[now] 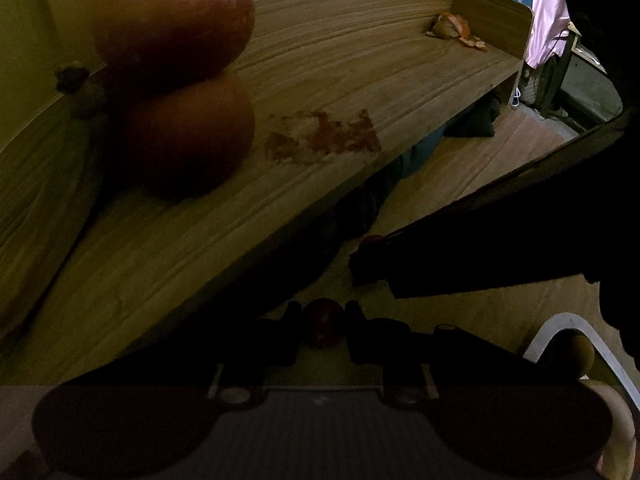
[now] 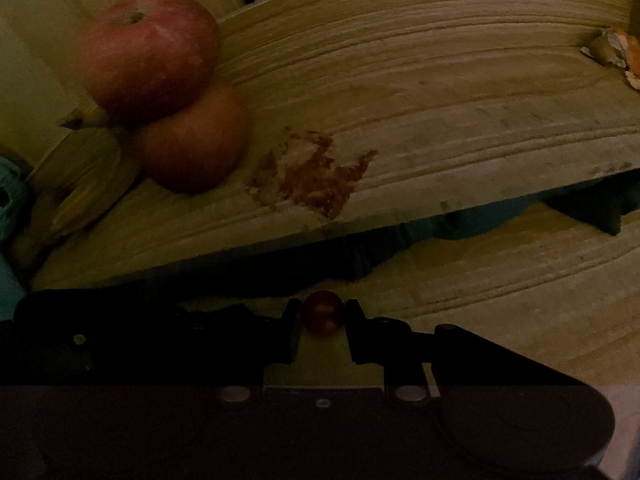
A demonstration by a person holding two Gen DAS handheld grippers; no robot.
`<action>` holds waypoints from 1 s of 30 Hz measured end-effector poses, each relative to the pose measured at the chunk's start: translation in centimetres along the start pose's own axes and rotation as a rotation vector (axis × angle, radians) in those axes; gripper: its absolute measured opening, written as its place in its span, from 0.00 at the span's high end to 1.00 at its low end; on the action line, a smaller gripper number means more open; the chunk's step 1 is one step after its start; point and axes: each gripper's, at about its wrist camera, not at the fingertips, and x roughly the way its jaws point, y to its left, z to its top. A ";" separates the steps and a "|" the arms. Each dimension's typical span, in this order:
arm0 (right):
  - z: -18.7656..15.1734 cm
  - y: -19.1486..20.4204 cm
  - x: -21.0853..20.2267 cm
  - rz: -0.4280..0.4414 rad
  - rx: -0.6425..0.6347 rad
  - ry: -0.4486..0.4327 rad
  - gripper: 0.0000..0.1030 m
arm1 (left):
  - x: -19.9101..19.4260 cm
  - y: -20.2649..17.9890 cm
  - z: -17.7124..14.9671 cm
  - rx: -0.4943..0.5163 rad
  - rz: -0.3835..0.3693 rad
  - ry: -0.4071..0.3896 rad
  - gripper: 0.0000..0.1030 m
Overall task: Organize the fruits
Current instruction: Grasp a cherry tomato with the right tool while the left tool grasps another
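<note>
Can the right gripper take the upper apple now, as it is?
Probably not yet. The right gripper is shut on a small red fruit, so its jaws are occupied. The path to the upper apple, stacked on the lower apple, looks otherwise free.

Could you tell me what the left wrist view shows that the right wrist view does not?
Only the left wrist view shows the pink cloth, the desk's raised end panel and a dark arm-like bar. Only the right wrist view shows the upper apple's stem dimple and a teal object. Both show two stacked apples, bananas, the stain, orange peel and a small red fruit between fingers.
</note>
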 end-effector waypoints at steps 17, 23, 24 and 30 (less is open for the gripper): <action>-2.0 1.0 -3.0 0.009 -0.002 -0.045 0.76 | -2.6 -1.1 -0.4 0.002 0.024 -0.031 0.75; -2.9 0.9 -5.0 0.021 -0.004 -0.071 0.76 | -4.3 -1.7 -1.1 0.004 0.039 -0.040 0.75; -3.1 1.0 -5.3 0.023 -0.005 -0.076 0.76 | -4.5 -1.8 -1.2 0.004 0.042 -0.042 0.75; -4.5 1.0 -7.5 0.036 -0.012 -0.093 0.76 | -6.3 -2.7 -1.9 -0.004 0.063 -0.057 0.75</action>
